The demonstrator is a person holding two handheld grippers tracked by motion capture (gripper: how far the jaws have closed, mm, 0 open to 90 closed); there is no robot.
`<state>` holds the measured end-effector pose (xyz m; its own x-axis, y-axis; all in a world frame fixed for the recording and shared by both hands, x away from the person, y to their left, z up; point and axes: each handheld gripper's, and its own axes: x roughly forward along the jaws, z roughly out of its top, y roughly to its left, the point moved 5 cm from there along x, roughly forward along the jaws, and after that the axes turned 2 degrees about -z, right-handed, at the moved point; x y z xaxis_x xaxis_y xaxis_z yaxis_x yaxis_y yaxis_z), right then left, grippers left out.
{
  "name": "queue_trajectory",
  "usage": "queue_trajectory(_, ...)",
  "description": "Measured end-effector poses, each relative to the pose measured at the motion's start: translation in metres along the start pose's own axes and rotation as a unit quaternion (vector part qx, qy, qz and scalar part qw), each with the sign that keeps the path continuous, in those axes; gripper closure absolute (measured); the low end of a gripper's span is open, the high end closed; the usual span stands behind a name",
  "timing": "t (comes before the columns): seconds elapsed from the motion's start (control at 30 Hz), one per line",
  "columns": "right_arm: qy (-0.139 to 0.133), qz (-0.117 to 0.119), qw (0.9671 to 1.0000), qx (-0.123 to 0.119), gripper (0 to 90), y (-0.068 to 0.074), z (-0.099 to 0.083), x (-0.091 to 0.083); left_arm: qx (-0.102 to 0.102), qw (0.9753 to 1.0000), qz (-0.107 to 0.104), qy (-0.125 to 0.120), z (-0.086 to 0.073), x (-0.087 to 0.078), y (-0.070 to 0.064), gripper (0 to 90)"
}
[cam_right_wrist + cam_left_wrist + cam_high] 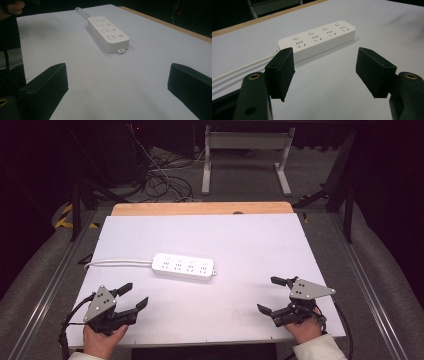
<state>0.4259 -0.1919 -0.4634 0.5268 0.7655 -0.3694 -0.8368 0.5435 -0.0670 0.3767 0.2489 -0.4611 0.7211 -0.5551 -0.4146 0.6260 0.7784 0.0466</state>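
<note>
A white rectangular plastic power strip [183,266] with four socket groups lies flat on the white-topped desk [240,240], slightly left of centre, long axis running left to right. Its white cable [117,263] leaves the left end and runs to the desk's left edge. The left gripper [134,295] is held in the person's left hand [102,340] near the front left corner of the desk, jaws spread wide and empty, aimed toward the strip; in the left gripper view the strip [318,40] lies just beyond the jaw tips. The right gripper [272,295] is held in the right hand [306,328] near the front right corner, jaws likewise wide apart and empty. In the right gripper view the strip [108,33] lies well ahead, apart from the jaws, with a small tab [121,51] on its near end. A wooden edge strip [200,208] borders the desk's far side.
</note>
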Motion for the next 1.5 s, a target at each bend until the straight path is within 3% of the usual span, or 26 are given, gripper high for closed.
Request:
queue_trajectory(0.03, -0.002, 0.001, 1.0000, -0.001, 3.6, 0.001, 0.000, 0.000, 0.005, 1.0000, 0.001, 0.001, 0.000, -0.001, 0.000, 37.4)
queue_trajectory(0.2, 0.002, 0.003, 1.0000, -0.001, 4.8, 0.001, 0.000, 0.000, 0.018, 0.9997, 0.002, 0.013, 0.001, 0.000, -0.002, 38.1)
queue_trajectory(0.33, 0.004, 0.005, 1.0000, -0.006, 5.5, 0.002, -0.001, 0.000, 0.010, 0.9999, -0.008, 0.005, 0.002, -0.002, -0.001, 35.2)
queue_trajectory(0.37, 0.003, 0.005, 1.0000, -0.006, 5.5, 0.002, 0.000, 0.001, -0.005, 0.9996, -0.028, -0.003, 0.002, -0.002, -0.002, 35.2)
queue_trajectory(0.47, 0.002, 0.008, 0.9999, -0.006, 5.5, 0.002, 0.000, 0.001, -0.009, 0.9994, -0.032, -0.006, 0.003, -0.003, -0.003, 35.2)
queue_trajectory(0.63, 0.002, 0.007, 0.9999, -0.007, 5.6, 0.003, 0.000, 0.001, 0.015, 0.9999, -0.007, -0.002, 0.005, -0.003, -0.005, 35.7)
queue_trajectory(0.67, 0.003, 0.007, 0.9999, -0.008, 5.6, 0.003, 0.000, 0.001, 0.032, 0.9994, 0.014, 0.004, 0.006, -0.002, -0.006, 35.7)
queue_trajectory(0.7, 0.003, 0.006, 0.9999, -0.009, 5.6, 0.003, 0.000, 0.000, 0.037, 0.9990, 0.022, 0.006, 0.006, -0.002, -0.006, 35.7)
queue_trajectory(0.87, 0.002, 0.007, 0.9999, -0.009, 5.6, 0.003, 0.000, 0.001, 0.021, 0.9997, 0.014, 0.003, 0.010, -0.003, -0.004, 36.0)
queue_trajectory(1.2, 0.006, 0.007, 0.9999, -0.010, 5.6, 0.003, 0.000, 0.003, 0.026, 0.9994, 0.010, 0.019, 0.027, 0.003, -0.005, 40.4)
queue_trajectory(1.23, 0.006, 0.007, 0.9999, -0.011, 5.6, 0.003, 0.000, 0.003, 0.026, 0.9993, 0.010, 0.023, 0.029, 0.004, -0.004, 43.9)
queue_trajectory(1.3, 0.006, 0.007, 0.9999, -0.012, 5.6, 0.004, 0.000, 0.003, 0.025, 0.9992, 0.003, 0.031, 0.034, 0.006, -0.002, 46.4)
queue_trajectory(1.33, 0.007, 0.006, 0.9999, -0.012, 5.6, 0.004, 0.000, 0.003, 0.026, 0.9987, -0.011, 0.041, 0.039, 0.009, -0.001, 46.4)
queue_trajectory(1.4, 0.006, 0.006, 0.9999, -0.012, 5.6, 0.004, 0.000, 0.003, 0.026, 0.9987, -0.017, 0.040, 0.041, 0.010, 0.000, 47.9)
queue_trajectory(1.47, 0.005, 0.006, 0.9999, -0.012, 5.6, 0.004, 0.000, 0.002, 0.010, 0.9977, -0.044, 0.051, 0.048, 0.014, 0.004, 48.3)
queue_trajectory(1.5, 0.006, 0.006, 0.9999, -0.012, 5.6, 0.004, 0.000, 0.002, 0.010, 0.9977, -0.044, 0.051, 0.048, 0.014, 0.004, 49.4)
